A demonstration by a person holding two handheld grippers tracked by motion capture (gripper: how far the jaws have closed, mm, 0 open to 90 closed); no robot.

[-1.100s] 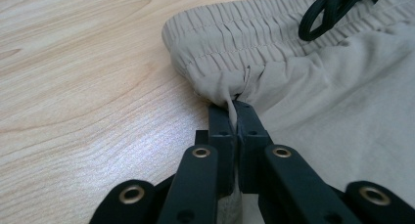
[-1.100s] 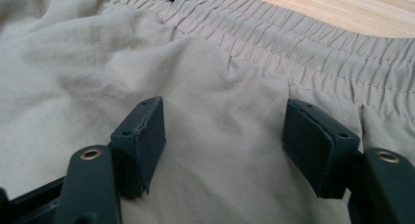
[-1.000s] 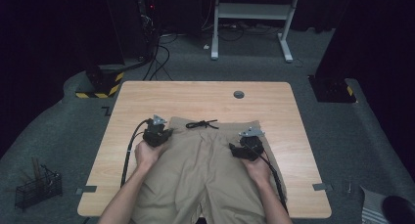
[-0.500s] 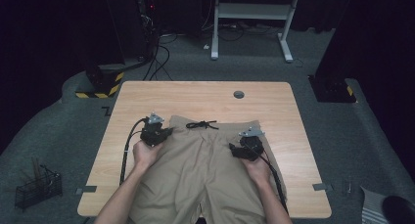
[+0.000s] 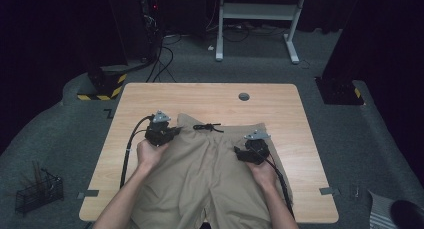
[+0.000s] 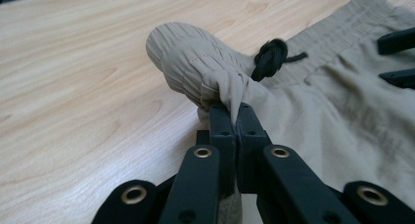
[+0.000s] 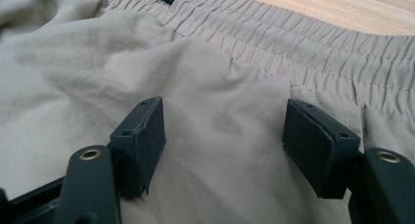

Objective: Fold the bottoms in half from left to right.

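A pair of tan shorts (image 5: 205,174) lies on the wooden table (image 5: 210,96), its elastic waistband toward the far side and a knotted black drawstring (image 5: 207,127) at the middle. My left gripper (image 5: 170,132) is shut on a bunched fold of the waistband's left corner (image 6: 195,67) and holds it a little above the table. In the left gripper view the fabric is pinched between the two pads (image 6: 221,120). My right gripper (image 5: 240,153) hovers open over the shorts' right side just below the waistband (image 7: 293,53). No cloth is between its pads (image 7: 142,136).
A round grommet (image 5: 243,96) sits in the table's far centre. A white desk frame (image 5: 255,19) and cables stand on the floor beyond. A wire basket (image 5: 37,191) is on the floor at the left. Bare wood surrounds the shorts on three sides.
My left gripper has risen slightly and lifted the waistband corner off the table. The right gripper has stayed where it was.
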